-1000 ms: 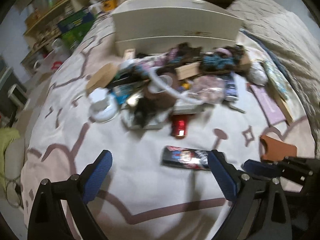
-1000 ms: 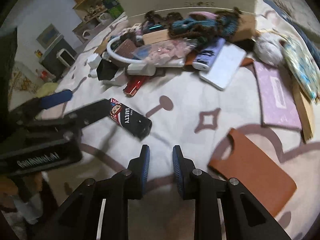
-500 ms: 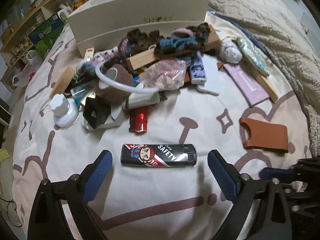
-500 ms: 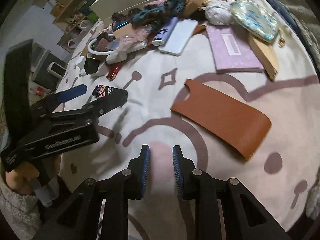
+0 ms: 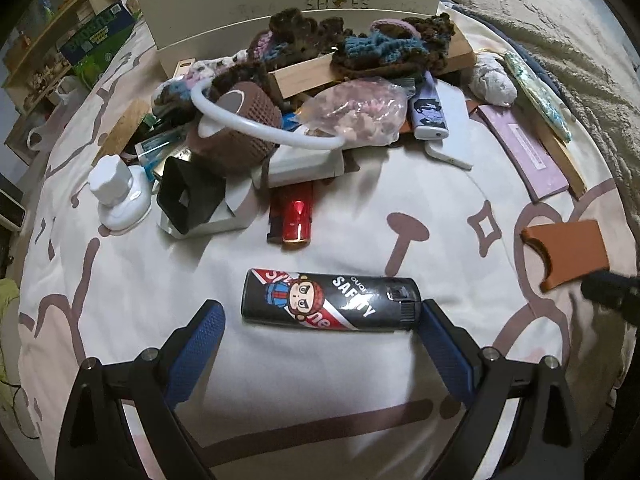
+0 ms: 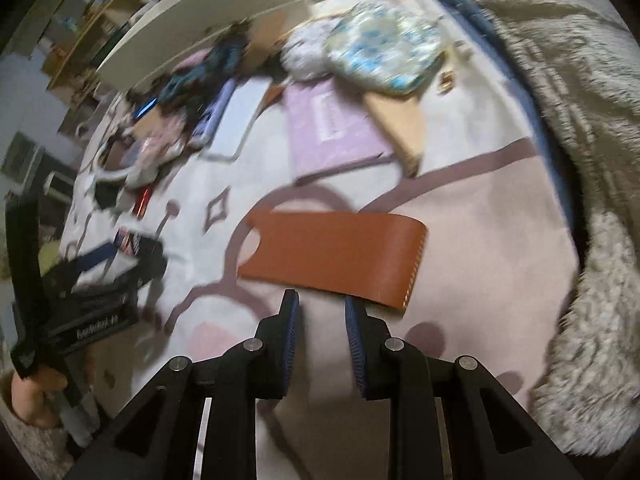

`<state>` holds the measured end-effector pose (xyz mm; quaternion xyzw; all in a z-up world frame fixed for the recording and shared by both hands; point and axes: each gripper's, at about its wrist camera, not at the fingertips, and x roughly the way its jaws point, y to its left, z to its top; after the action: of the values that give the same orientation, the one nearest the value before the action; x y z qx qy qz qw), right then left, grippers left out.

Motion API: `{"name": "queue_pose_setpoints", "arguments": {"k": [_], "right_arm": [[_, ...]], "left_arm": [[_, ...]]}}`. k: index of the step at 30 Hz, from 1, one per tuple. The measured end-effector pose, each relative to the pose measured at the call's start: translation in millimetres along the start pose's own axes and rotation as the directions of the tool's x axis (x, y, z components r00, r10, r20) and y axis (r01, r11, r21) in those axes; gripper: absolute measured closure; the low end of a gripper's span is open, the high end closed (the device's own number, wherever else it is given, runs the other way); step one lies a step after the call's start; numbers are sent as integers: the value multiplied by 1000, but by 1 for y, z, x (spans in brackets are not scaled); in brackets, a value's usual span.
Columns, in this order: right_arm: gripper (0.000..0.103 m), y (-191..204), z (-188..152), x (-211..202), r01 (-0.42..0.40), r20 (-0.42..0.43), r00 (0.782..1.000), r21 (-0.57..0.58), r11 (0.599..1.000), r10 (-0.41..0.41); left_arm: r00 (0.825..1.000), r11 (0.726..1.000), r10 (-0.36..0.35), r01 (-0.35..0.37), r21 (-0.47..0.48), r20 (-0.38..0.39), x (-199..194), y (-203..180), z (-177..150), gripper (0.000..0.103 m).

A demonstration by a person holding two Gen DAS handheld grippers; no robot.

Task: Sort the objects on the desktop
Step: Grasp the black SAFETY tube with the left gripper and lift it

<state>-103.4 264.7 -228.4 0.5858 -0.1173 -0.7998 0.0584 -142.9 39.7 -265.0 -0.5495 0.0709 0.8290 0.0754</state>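
We see the lighter (image 5: 331,305) lying flat on the blanket (image 5: 304,392), long axis crosswise, cap end (black) toward our right. It sits between the spread jaws of our left claw (image 5: 320,334). Our right claw (image 6: 322,316), closed and empty, hangs beside the brown sleeve (image 6: 332,252).

The right gripper (image 6: 322,304) hangs over a pale patterned cloth (image 6: 472,208), its blue-padded jaws drawn close together with nothing between them. Just beyond its tips lies a flat brown leather sleeve (image 6: 332,252). Farther off sit a lilac booklet (image 6: 328,128) and a floral pouch (image 6: 384,48). At the left edge, the left gripper (image 6: 100,264) appears, blurred, near a black lighter (image 6: 132,240).
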Motion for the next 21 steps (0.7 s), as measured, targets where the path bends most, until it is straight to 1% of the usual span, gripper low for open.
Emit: {"name": "queue_pose_setpoints", "arguments": {"k": [2, 5, 8, 10, 12, 13, 14, 16, 18, 21], "right_arm": [[78, -6, 5, 0, 9, 17, 1000, 23, 1000, -10], [78, -12, 7, 2, 9, 12, 1000, 48, 999, -9], [78, -9, 5, 2, -2, 3, 1000, 35, 999, 2], [78, -5, 4, -1, -52, -9, 999, 19, 998, 52], [78, -7, 6, -5, -147, -23, 989, 46, 988, 148], [78, -8, 9, -9, -173, -11, 985, 58, 983, 174], [78, -9, 11, -13, -178, 7, 984, 60, 982, 178], [78, -12, 18, -21, -136, 60, 989, 56, 989, 133], [78, -18, 21, -25, -97, 91, 992, 86, 992, 89], [78, -38, 29, -21, -88, 121, 990, 161, 983, 69]], "left_arm": [[1000, 1000, -6, 6, -11, -2, 1, 1, -1, 6], [1000, 1000, 0, 0, -24, -6, 4, 2, -1, 0], [1000, 999, -12, 12, -35, -17, 8, 4, -1, 0], [1000, 999, -9, 8, -38, -19, 9, 3, -2, 0], [1000, 999, -6, 5, -47, -15, 9, 3, -3, 0], [1000, 998, -6, 6, -55, -11, 9, 3, -3, 0], [1000, 998, -7, 7, -62, -9, 9, 3, -4, 0], [1000, 998, -11, 10, -66, -10, 9, 3, -4, 0], [1000, 997, -14, 13, -72, -5, 8, 4, -5, 0], [1000, 998, -3, 3, -65, 7, 6, 1, -7, 0]]}}
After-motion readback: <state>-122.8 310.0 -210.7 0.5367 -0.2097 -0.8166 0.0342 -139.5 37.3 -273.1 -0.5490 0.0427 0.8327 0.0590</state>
